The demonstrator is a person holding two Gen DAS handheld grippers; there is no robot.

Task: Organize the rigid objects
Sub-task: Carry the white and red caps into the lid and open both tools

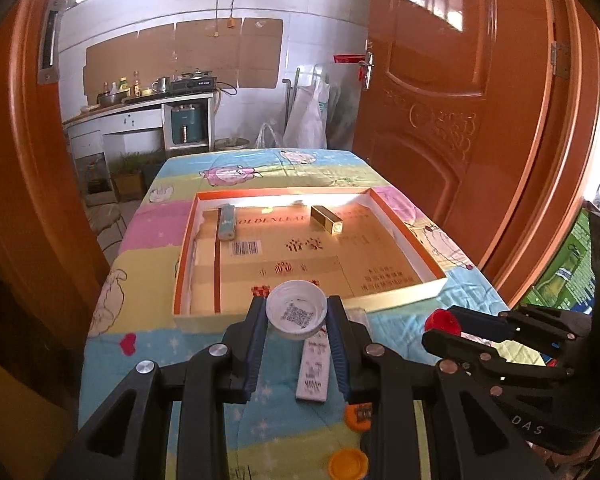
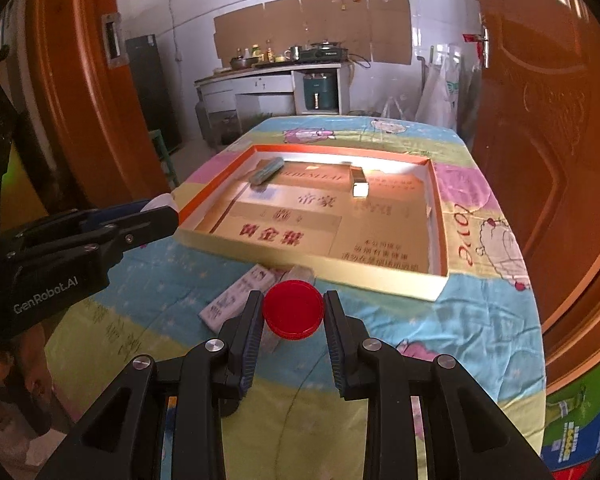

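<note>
Left hand-held gripper [image 1: 297, 316] pinches the white cap [image 1: 296, 315], half-closed on it; right hand-held gripper [image 2: 293, 314] clamps the red cap [image 2: 293, 313], near the box [image 2: 380, 280].

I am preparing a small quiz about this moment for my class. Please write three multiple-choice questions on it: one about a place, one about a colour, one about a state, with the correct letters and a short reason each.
1. Where does the gold box lie?
A. inside the tray
B. on the cloth beside the tray
C. in the left gripper

2. What colour is the cap in the right gripper?
A. white
B. orange
C. red

3. How is the white cap in the left gripper turned?
A. hollow side up
B. flat top up
C. standing on its edge

Answers:
1 A: it rests on the floor of the tray, within the walls.
2 C: the red cap sits between the fingers.
3 A: its rim and a printed code inside face up.
</note>
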